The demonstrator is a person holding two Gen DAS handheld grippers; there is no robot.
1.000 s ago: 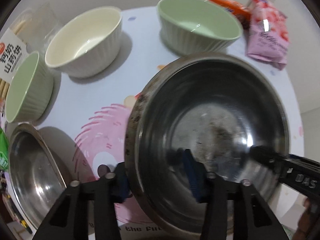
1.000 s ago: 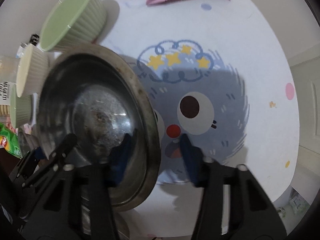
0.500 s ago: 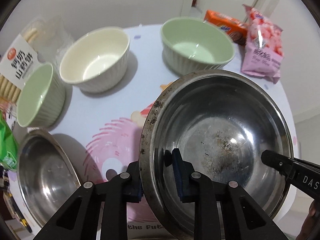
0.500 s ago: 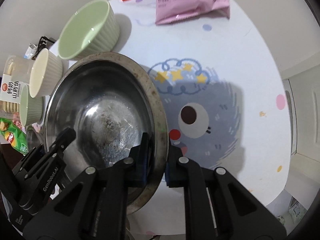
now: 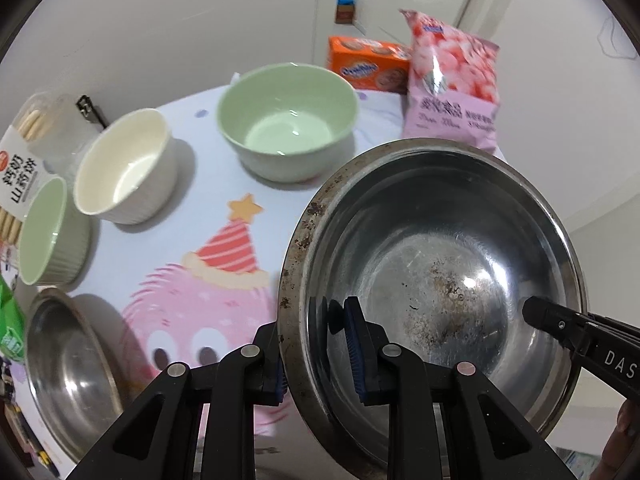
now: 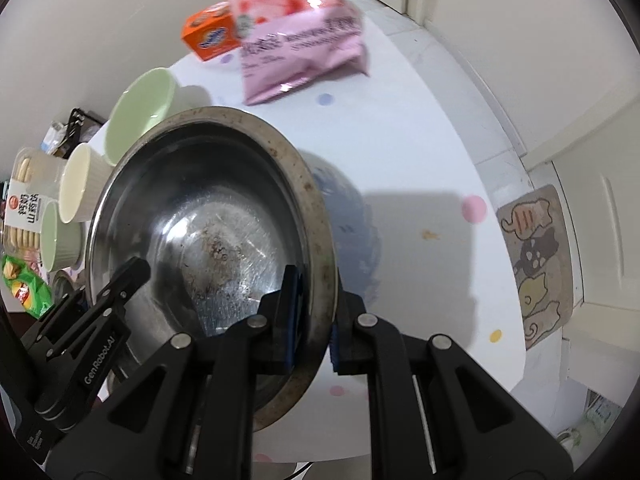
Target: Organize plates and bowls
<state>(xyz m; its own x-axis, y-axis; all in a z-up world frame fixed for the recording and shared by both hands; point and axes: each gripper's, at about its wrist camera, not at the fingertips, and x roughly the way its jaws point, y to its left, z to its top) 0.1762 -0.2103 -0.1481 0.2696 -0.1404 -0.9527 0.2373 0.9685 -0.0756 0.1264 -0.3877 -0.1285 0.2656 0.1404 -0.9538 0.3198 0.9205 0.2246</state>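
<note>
A worn steel bowl (image 5: 432,264) (image 6: 208,232) hangs tilted above the cartoon-print table, held on opposite sides of its rim. My left gripper (image 5: 316,332) is shut on the left rim, one blue pad inside and one outside. My right gripper (image 6: 314,312) is shut on the right rim. On the table stand a large green bowl (image 5: 288,120) (image 6: 140,108), a cream bowl (image 5: 128,164) (image 6: 80,184) and a small green bowl (image 5: 48,232) (image 6: 56,236). A second steel bowl (image 5: 68,352) sits at the front left.
A pink snack bag (image 5: 452,80) (image 6: 296,36) and an orange box (image 5: 368,64) (image 6: 208,36) lie at the table's far side. A biscuit pack (image 5: 24,160) and a green crisp bag (image 6: 28,292) are at the left edge. A cat-print floor mat (image 6: 536,264) lies beyond the right edge.
Both grippers closed on the steel bowl's rim and lifted it. The table and the other bowls now sit farther below.
</note>
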